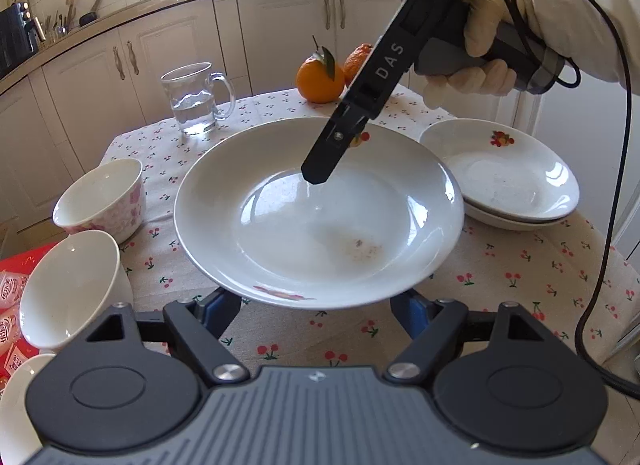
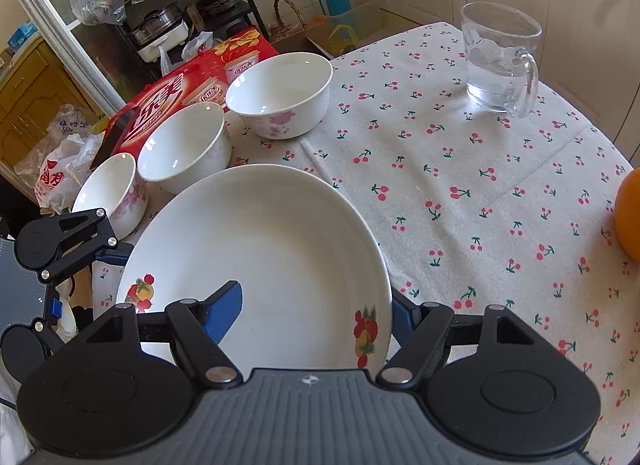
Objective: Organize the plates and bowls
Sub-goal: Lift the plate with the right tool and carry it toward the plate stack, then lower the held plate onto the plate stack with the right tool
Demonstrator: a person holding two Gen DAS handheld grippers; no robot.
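Big plate (image 1: 320,217) is off the table (image 1: 520,289), slightly tilted, carried between both grippers.

Right gripper (image 2: 316,309) pinches it at the rim. One blue pad (image 2: 226,307) lies on the inside face and the other finger is outside and under the edge. In the left wrist view its upper finger touches the plate's well. A gloved hand (image 1: 500,49) holds the handle.

Left gripper (image 1: 316,307) is at the opposite rim with both fingers running under the edge and the tips hidden. The jaws stand partly spread. Can't tell if they grip or just sit below.

The plate has fruit prints on the rim and a faint brown smear in the well.

Stack of two smaller plates (image 1: 500,173) sits on the table just beside it, on the right in the left wrist view.

Three bowls (image 2: 280,97) stand in a row along the table edge, near the plate on the other side. The nearest is almost under its rim.

Red box (image 2: 168,105) is behind the bowls.

Glass mug (image 1: 196,99), part filled with water, is at the far side, well apart. Two oranges (image 1: 320,79) are near it.
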